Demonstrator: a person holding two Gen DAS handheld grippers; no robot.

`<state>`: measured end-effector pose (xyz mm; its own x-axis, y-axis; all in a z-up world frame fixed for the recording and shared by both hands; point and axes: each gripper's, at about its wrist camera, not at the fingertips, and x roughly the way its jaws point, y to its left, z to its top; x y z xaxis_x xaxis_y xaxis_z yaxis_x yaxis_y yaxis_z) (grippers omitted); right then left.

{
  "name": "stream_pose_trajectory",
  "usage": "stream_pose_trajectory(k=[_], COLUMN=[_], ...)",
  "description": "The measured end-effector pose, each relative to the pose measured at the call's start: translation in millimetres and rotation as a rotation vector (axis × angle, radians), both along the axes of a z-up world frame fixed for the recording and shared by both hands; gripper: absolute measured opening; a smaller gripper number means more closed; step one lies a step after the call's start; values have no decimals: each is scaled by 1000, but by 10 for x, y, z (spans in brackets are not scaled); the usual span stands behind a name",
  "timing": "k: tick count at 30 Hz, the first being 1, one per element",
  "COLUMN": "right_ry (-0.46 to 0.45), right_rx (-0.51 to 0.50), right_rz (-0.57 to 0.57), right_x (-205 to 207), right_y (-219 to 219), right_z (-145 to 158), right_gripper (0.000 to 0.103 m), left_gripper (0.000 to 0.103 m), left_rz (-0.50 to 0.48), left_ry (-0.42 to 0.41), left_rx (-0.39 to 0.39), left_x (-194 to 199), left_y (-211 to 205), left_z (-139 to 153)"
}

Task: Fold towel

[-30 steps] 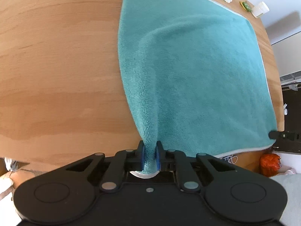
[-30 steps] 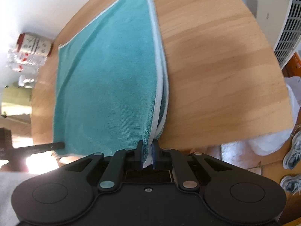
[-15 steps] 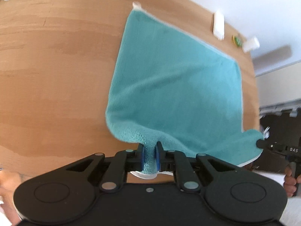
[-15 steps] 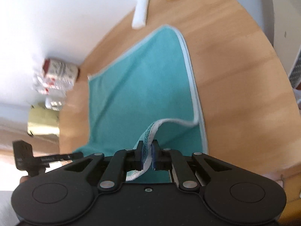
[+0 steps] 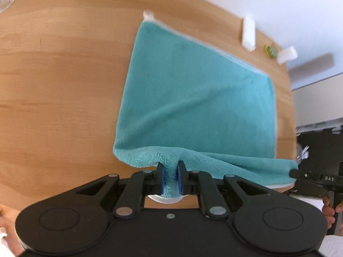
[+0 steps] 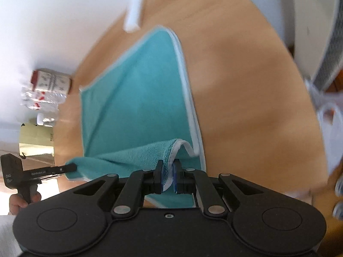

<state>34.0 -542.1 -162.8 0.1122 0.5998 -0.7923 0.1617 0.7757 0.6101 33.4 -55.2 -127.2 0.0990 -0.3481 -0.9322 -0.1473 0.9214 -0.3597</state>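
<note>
A teal towel [image 5: 193, 98] with a pale hem lies folded on a wooden table [image 5: 60, 81]. Its near edge is lifted off the wood. My left gripper [image 5: 171, 172] is shut on the near left corner, with cloth bunched between its blue pads. In the right wrist view the same towel [image 6: 137, 98] stretches away, and my right gripper [image 6: 167, 171] is shut on the near right corner by the white hem. Each gripper shows in the other's view, the right gripper [image 5: 293, 173] at the far right and the left gripper [image 6: 71, 167] at the lower left, both pinching the raised edge.
A white tube [image 5: 248, 33], a small green item [image 5: 270, 51] and a white cap [image 5: 286, 54] sit near the table's far edge. A red-lidded jar [image 6: 51, 81] and clear bottles [image 6: 36, 98] stand at the far left. A radiator [image 6: 330, 60] is off to the right.
Both grippers have risen and moved forward, lifting the towel's near edge off the table and carrying it over the rest of the towel. Both stay shut on their corners.
</note>
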Motion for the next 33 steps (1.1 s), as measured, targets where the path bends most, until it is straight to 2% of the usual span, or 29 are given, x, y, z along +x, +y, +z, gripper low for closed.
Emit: stream_pose_trajectory(k=[9,12,14,16,22,24,26,27,30,33], right_ry=[56,37,32,36,76,82,68,60,22,2], right_rx=[-35,-82,-94,-103,-53,-74,-45,-26,-37,-2], right_rz=[-30,-31,-37,-55,-155,-161,-191,-203,-178,-202], right_x=[-527,-588,-617,-635,-704,-706,-721,-727,-706,-681], right_y=[0,22,23,60,21,84,107,119,169,161], right_z=[-160,-174,-160,-161,-292,-344,-351,-348,-264,-183], right_gripper=[10,15,23,36,37,37,22,9,8,8], left_gripper=[11,11,11,11,11,11,11,11,12,12], left_rz=[-139,-172,-186,-198,-222,-234,-239,-240,-237,-229], left_ry=[50,65,69,71,65,61,64,64,66,67], left_rx=[41,52,52,54,54,58,60,63,61,55], left_x=[-144,-183,-203,-212,-204,-210,-214,-218,-233,-237], left_y=[-87,-109,-117,-123,-139,-134,-133,-129,-132,-117], left_z=[-76,-107,-115,-116,-102,-109,-120,-122,-126,-131])
